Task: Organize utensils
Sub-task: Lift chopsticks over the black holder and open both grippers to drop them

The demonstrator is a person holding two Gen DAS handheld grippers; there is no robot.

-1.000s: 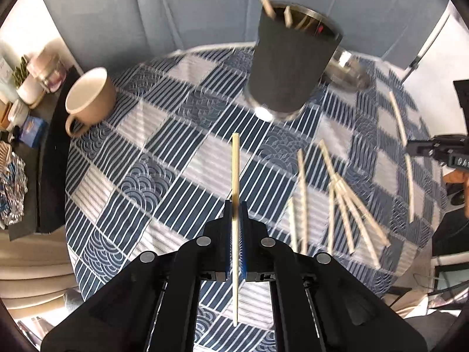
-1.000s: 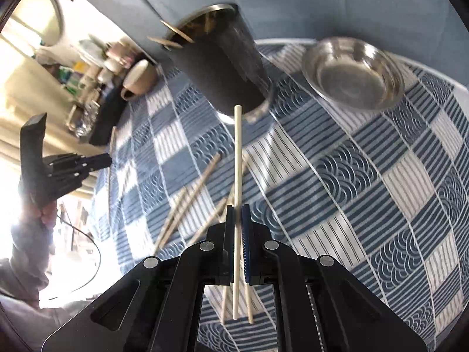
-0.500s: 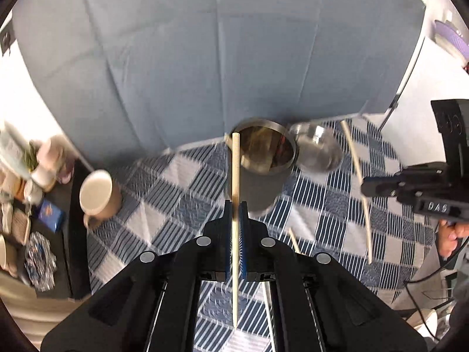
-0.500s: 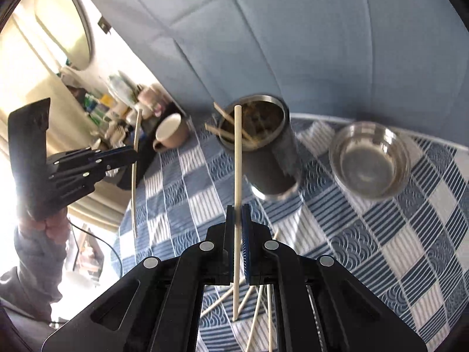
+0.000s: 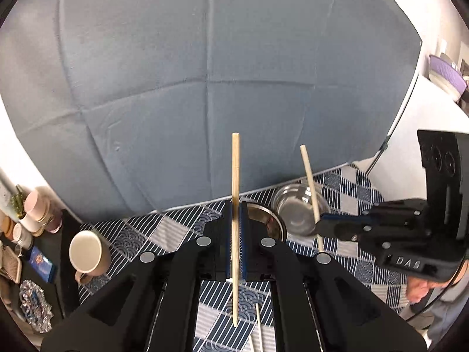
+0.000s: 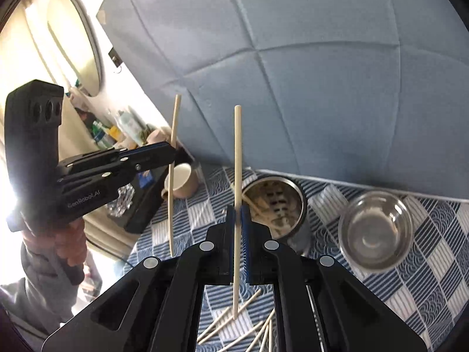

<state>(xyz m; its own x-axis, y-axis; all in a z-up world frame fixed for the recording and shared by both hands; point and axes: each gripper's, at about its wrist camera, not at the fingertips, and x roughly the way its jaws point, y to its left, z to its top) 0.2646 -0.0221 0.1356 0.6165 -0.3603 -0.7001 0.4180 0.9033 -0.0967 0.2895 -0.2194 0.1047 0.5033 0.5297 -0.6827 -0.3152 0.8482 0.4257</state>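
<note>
Both claws, left (image 5: pixel 235 234) and right (image 6: pixel 238 234), clamped on a chopstick (image 5: pixel 235 182) each, mid-carry I'd say; next lower them tip-first into the cup (image 6: pixel 274 202) at 1 o'clock.

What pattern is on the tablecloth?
Blue-and-white checks of stripes and wave scallops on the tablecloth, clearest from the right wrist.

So the utensil holder (image 6: pixel 274 205) sits on the checked tablecloth (image 6: pixel 433 252), with chopsticks inside. Metal bowl (image 6: pixel 376 231) is just right of the holder, mug (image 6: pixel 181 180) off to its left near the table edge. Loose chopsticks (image 6: pixel 234 325) lie on the cloth in front of the holder, nearer the camera.
</note>
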